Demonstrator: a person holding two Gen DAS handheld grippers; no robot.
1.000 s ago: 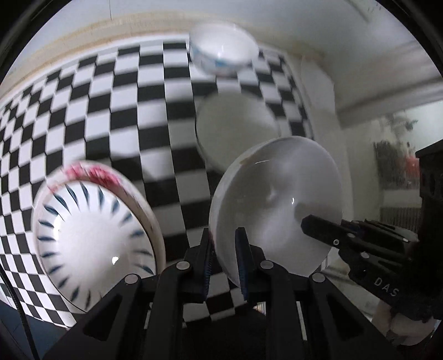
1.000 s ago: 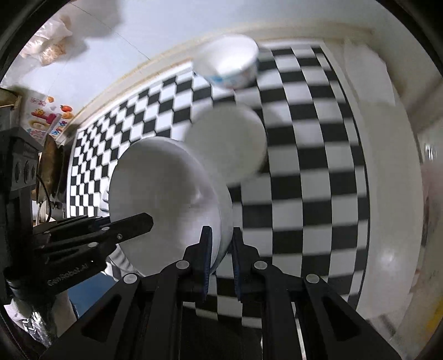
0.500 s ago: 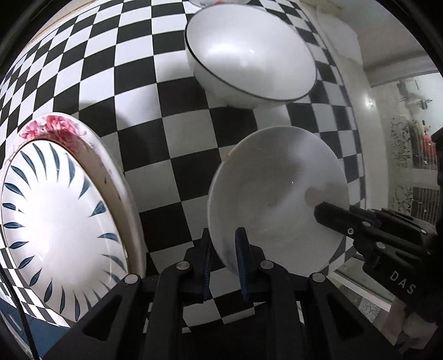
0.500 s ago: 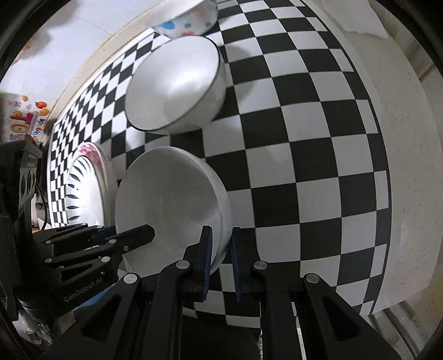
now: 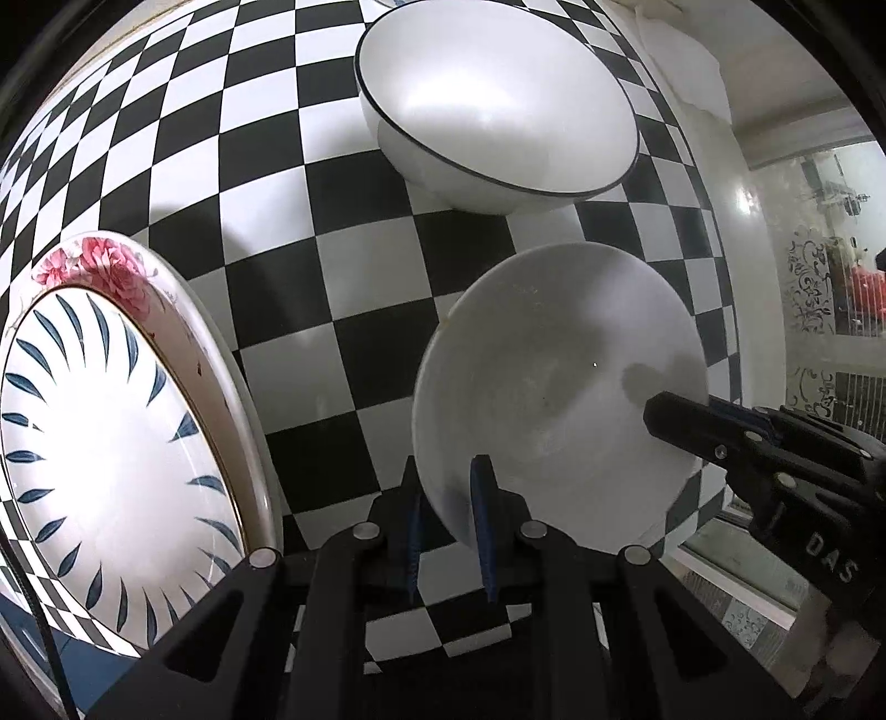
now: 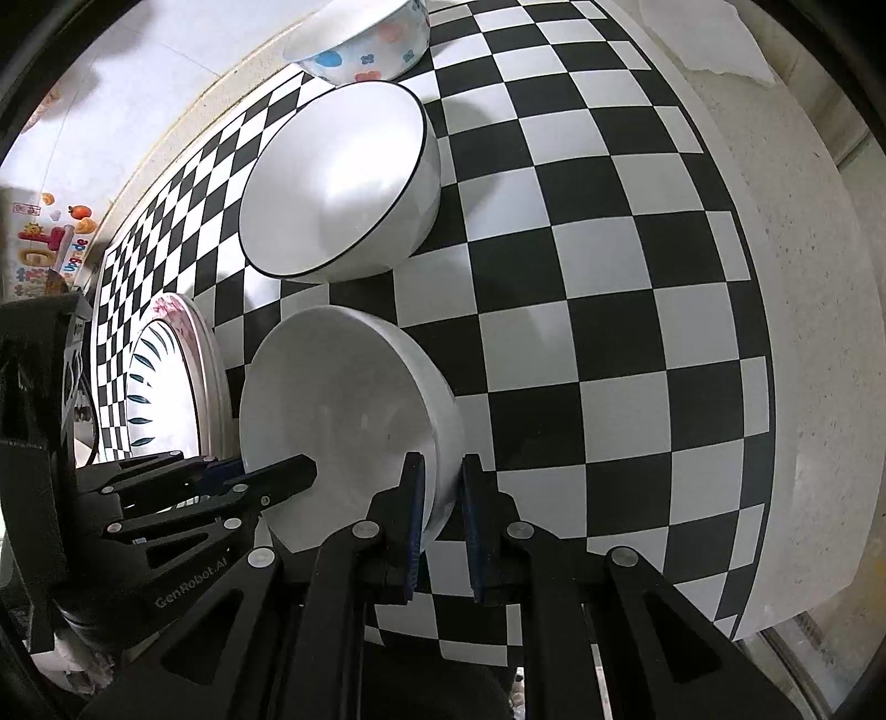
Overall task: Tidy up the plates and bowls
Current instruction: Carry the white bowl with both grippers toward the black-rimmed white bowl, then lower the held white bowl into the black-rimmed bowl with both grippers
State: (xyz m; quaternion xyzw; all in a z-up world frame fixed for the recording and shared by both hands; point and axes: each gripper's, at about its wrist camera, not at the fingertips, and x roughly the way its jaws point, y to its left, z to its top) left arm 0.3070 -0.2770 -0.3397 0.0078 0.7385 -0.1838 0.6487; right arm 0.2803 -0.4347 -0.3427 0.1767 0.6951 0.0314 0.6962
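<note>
Now both claws pinch the white bowl rim, opening upward.

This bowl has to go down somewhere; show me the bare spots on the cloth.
Widest bare checkered cloth lies right of the plain bowl both grippers hold, out to the counter edge. A narrower strip separates it from the stacked plates. It is crowded beyond: the black-rimmed bowl, then the spotted bowl.

A black-and-white checkered cloth covers the table. A pale wall rises behind it, bearing colourful stickers. Patterned frosted glass stands beside the table.
</note>
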